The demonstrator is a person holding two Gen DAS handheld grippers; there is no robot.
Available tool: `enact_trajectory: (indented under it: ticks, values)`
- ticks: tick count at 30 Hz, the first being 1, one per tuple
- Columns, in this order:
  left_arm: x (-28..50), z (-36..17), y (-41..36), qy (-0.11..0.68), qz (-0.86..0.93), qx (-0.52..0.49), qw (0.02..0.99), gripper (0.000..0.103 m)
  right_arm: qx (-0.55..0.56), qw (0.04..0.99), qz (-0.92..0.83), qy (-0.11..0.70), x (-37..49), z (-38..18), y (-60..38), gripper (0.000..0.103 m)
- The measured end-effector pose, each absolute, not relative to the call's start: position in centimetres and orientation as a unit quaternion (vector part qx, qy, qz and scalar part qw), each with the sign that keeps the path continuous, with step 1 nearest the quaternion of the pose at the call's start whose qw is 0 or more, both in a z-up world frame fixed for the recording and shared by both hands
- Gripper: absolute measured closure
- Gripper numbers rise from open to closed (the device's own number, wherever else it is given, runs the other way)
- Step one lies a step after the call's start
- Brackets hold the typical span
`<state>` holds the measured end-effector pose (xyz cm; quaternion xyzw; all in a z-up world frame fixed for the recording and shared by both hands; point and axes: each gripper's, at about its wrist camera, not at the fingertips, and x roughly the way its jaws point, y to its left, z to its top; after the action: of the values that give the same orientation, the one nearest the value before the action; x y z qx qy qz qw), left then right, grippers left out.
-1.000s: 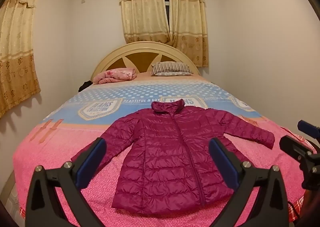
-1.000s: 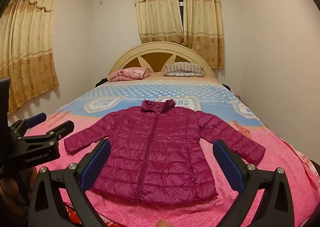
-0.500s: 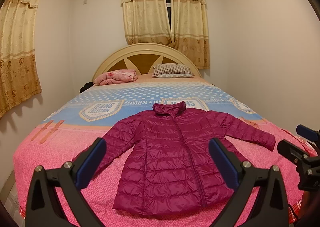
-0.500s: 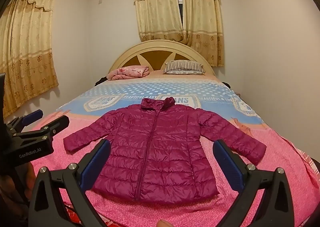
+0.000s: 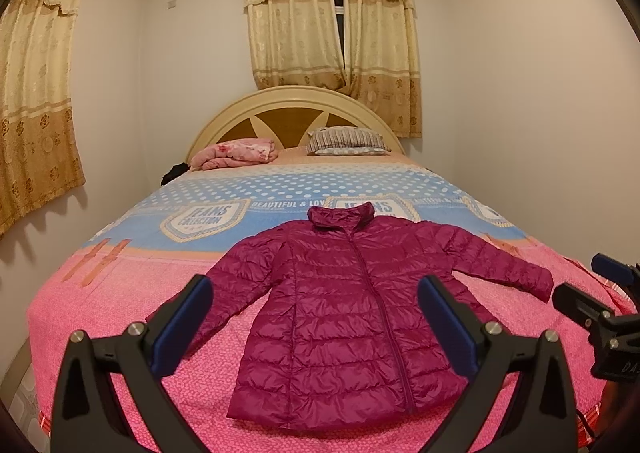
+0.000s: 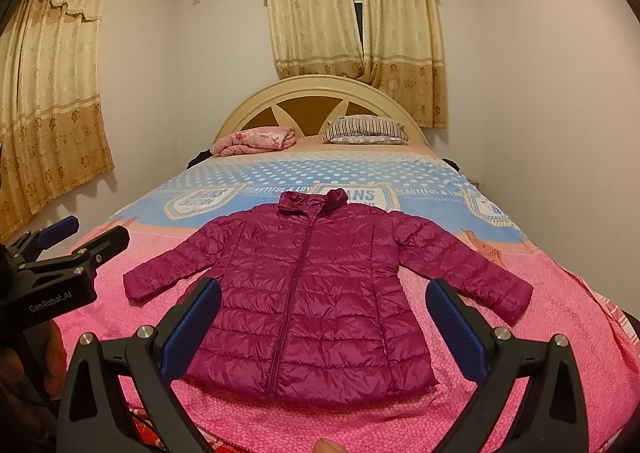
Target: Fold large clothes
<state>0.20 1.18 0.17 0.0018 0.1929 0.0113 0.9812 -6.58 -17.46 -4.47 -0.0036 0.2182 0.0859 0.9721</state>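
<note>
A magenta quilted puffer jacket [image 5: 352, 317] lies flat and zipped on the pink end of the bed, collar toward the headboard, both sleeves spread out; it also shows in the right wrist view [image 6: 320, 293]. My left gripper [image 5: 316, 329] is open and empty, held above the jacket's hem near the foot of the bed. My right gripper [image 6: 324, 329] is open and empty, also above the hem. Each gripper shows at the edge of the other's view: the right one [image 5: 592, 293], the left one [image 6: 76, 241].
The bed [image 5: 120, 293] has a pink and blue cover. A folded pink blanket [image 5: 236, 153] and a striped pillow [image 5: 346, 139] lie by the headboard [image 5: 288, 113]. White walls stand close on both sides. Curtains [image 5: 332, 21] hang behind.
Both grippers have risen slightly and tilted, so the jacket sits a little lower in both views. The jacket has not moved and both grippers stay open.
</note>
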Motion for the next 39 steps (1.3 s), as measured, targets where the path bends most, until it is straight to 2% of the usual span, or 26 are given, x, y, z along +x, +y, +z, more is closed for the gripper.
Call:
enact_trajectory:
  ticks: [39]
  values:
    - [0.54, -0.23, 1.87, 0.194, 0.019, 0.001, 0.981, 0.000, -0.003, 0.968, 0.097, 0.231, -6.20, -5.13, -16.81, 0.001]
